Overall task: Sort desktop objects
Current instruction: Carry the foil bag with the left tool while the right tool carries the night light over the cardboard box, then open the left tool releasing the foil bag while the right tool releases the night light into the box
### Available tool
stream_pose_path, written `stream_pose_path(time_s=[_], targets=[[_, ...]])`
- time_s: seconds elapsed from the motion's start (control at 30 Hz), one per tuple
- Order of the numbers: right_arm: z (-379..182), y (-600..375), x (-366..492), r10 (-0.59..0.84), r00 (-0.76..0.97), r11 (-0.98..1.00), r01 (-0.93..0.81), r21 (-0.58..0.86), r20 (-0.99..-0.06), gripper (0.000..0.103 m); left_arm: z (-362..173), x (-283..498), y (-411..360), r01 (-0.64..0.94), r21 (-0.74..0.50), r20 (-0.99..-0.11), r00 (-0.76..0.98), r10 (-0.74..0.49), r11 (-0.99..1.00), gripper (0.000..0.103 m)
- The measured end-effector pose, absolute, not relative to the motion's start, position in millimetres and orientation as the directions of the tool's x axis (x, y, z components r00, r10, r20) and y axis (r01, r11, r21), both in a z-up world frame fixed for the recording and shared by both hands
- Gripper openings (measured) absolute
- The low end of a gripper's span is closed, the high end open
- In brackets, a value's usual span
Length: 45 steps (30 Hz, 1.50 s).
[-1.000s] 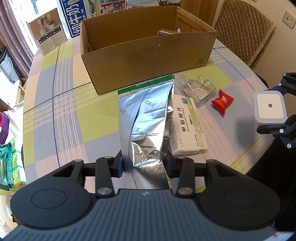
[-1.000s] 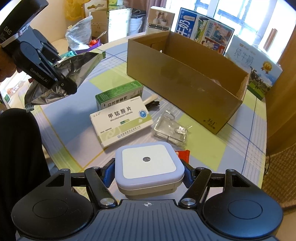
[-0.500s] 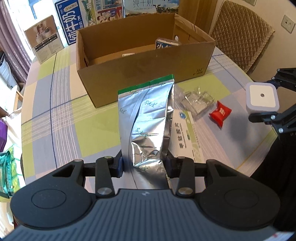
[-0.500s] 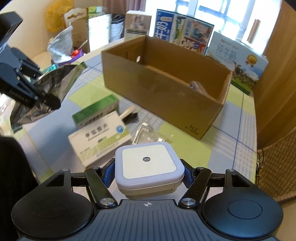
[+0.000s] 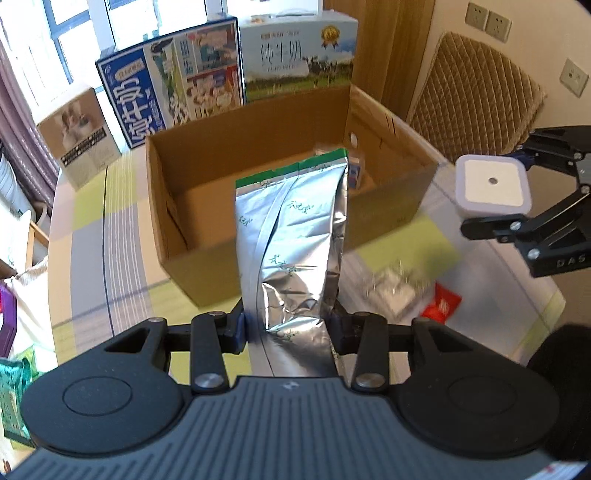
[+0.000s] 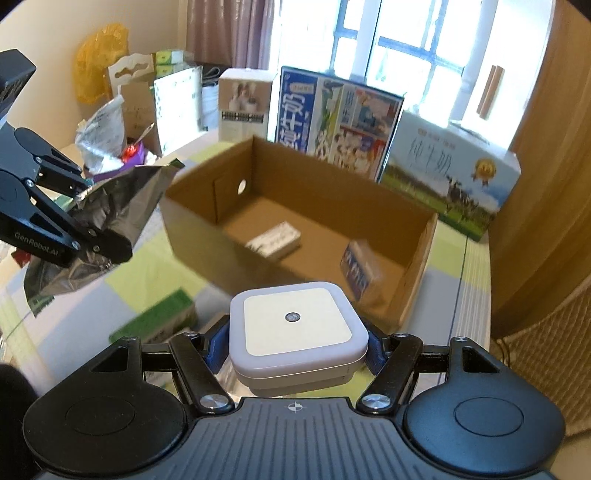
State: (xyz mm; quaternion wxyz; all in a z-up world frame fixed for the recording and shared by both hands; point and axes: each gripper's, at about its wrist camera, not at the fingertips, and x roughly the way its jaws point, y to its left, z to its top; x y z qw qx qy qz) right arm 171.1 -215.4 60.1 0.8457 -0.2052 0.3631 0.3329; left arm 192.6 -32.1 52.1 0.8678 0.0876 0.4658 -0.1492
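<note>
Left gripper (image 5: 288, 330) pinching upright foil pouch (image 5: 291, 236) before cardboard box (image 5: 192, 225), right gripper (image 6: 295, 347) clamping level white square device (image 6: 295, 325).

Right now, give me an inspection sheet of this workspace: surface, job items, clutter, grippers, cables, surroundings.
Surface: table under a checked cloth of green, grey and white.
Job's things: open cardboard box holding a white packet and a small blue carton; silver foil pouch; white square night light.
Clutter: green medicine box, clear plastic case and red sachet on the cloth, all blurred.
Grippers: left gripper shut on the foil pouch; right gripper shut on the night light.
Cables: nothing seen.
Surroundings: milk cartons behind the box, quilted chair, window, wall sockets.
</note>
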Motion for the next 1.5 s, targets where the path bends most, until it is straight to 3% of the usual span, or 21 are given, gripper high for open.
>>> stream_pose_path(time_s=[0.73, 1.5], targets=[[69, -182, 302, 0.441, 0.566, 0.793, -0.61, 0.007, -0.696, 0.067, 57, 330, -33, 0.284, -0.007, -0.82, 0.547, -0.168, 0.959, 0.036], [-3, -165, 351, 0.425, 0.487, 0.81, -0.582, 0.079, -0.763, 0.067, 5, 399, -14, 0.239, -0.038, -0.867, 0.475, -0.151, 0.97, 0.039]])
